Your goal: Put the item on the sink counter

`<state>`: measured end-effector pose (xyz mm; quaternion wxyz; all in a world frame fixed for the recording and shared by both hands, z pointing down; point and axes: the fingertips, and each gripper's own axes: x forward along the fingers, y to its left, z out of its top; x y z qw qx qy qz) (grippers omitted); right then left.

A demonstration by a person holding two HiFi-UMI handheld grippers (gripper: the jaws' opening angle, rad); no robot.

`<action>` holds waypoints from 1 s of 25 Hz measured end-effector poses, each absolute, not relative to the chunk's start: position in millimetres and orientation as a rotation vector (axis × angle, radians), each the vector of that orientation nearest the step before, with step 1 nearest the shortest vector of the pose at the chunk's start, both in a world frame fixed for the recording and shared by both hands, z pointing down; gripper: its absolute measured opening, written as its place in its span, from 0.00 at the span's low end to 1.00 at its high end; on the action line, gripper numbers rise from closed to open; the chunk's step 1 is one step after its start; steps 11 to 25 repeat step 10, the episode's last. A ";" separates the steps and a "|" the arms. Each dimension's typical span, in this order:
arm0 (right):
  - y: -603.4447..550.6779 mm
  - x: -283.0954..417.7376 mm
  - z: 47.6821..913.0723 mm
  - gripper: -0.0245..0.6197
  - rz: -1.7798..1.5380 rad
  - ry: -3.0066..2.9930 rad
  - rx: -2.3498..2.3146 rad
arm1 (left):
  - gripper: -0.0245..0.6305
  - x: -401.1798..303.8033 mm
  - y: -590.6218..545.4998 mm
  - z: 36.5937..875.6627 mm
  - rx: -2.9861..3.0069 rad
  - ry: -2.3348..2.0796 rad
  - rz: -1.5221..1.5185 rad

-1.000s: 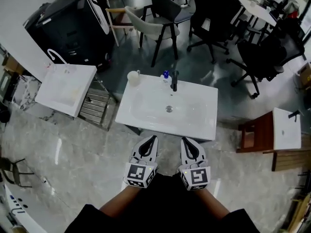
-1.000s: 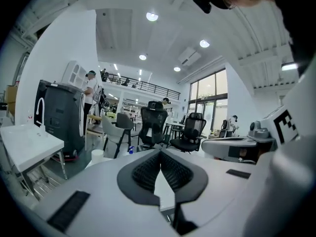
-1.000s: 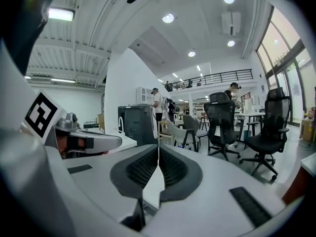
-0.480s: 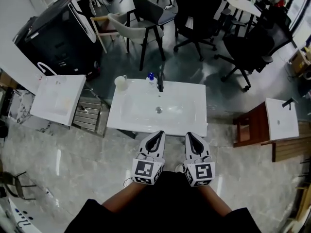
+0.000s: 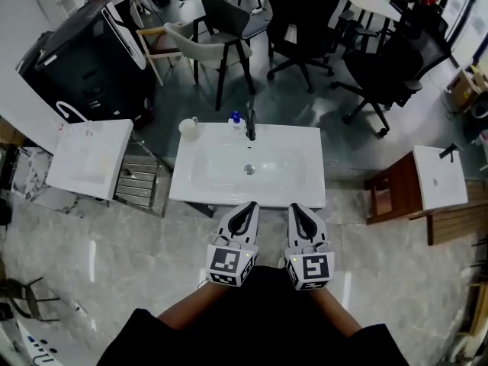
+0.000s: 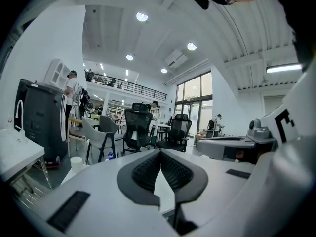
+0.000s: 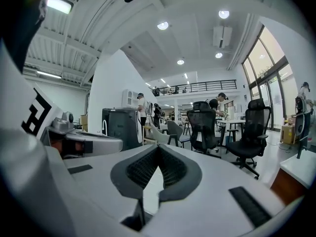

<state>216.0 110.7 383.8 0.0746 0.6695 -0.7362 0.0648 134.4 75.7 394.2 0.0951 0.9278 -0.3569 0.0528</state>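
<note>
Two grippers, both empty. The left gripper (image 5: pixel 245 209) and right gripper (image 5: pixel 296 209) hang side by side close to the person's body. Seen from the head view, their tips sit at the near edge of the surface (image 5: pixel 305 193) and point toward the basin.

Left fingers (image 6: pixel 143 171) are pressed together with nothing between them. Right fingers (image 7: pixel 140 168) are the same, tips meeting with no gap.

On the surface:
- The cup (image 5: pixel 187 128) stands at the back left corner.
- The bottle (image 5: pixel 235 120), blue cap, stands at the back rim just left of the faucet (image 5: pixel 250 125).
- Cup and bottle are near each other but apart, and both are upright.
- The basin shows only the drain (image 5: pixel 248 169).

Which thing is "the item" cannot be told from here. If it is the cup or the bottle, it already stands on the surface and well away from both grippers.

Step in hand, as a judgement: a pause at the sink, with no carrying and no placing. Either the placing is done, or the pickup has not begun.

Next move, if an item is yet to be fetched:
- No loose candidate shows within reach, so the person must first find it.
- One pair of fingers must part before closing on it.
- The open front and right stretches of the surface look the easier place to set it, away from the faucet.
</note>
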 end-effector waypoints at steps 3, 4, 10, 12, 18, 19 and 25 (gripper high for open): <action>113.3 205.9 383.5 0.09 0.194 -2.213 2.000 | 0.06 125.4 82.2 394.5 2.752 -1.057 0.166; 113.6 201.4 383.6 0.09 0.192 -2.217 1.994 | 0.06 121.0 83.7 395.1 2.749 -1.062 0.168; 112.6 164.5 391.6 0.09 0.188 -2.238 1.971 | 0.06 81.9 85.5 401.5 2.724 -1.087 0.148; 112.6 164.5 391.6 0.09 0.188 -2.238 1.971 | 0.06 81.9 85.5 401.5 2.724 -1.087 0.148; 112.6 164.5 391.6 0.09 0.188 -2.238 1.971 | 0.06 81.9 85.5 401.5 2.724 -1.087 0.148; 112.6 164.5 391.6 0.09 0.188 -2.238 1.971 | 0.06 81.9 85.5 401.5 2.724 -1.087 0.148; 112.6 164.5 391.6 0.09 0.188 -2.238 1.971 | 0.06 81.9 85.5 401.5 2.724 -1.087 0.148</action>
